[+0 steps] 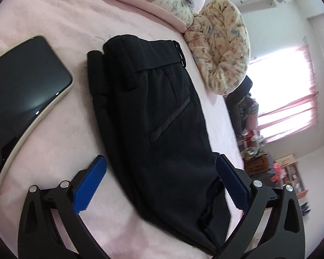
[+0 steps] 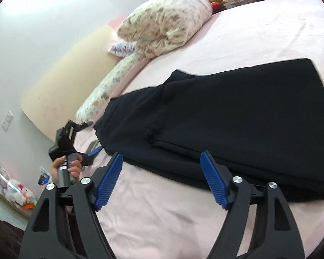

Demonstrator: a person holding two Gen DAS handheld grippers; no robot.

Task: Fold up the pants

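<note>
Your right tongs (image 2: 162,181) are released and empty, their blue pads (image 2: 109,182) hovering just short of the near long edge of the black pants (image 2: 237,125), which lie folded lengthwise on the pink bed (image 2: 162,215), long axis running across your view. Your left tongs (image 1: 159,185) are spread wide as well, straddling the leg end without pinching it, the waistband (image 1: 144,51) away at the far end, so the left looks nearer for a fold toward the waist. Mind the phone (image 1: 26,79) just beside the pants and the flowered pillows (image 1: 222,51) near the waistband.
</note>
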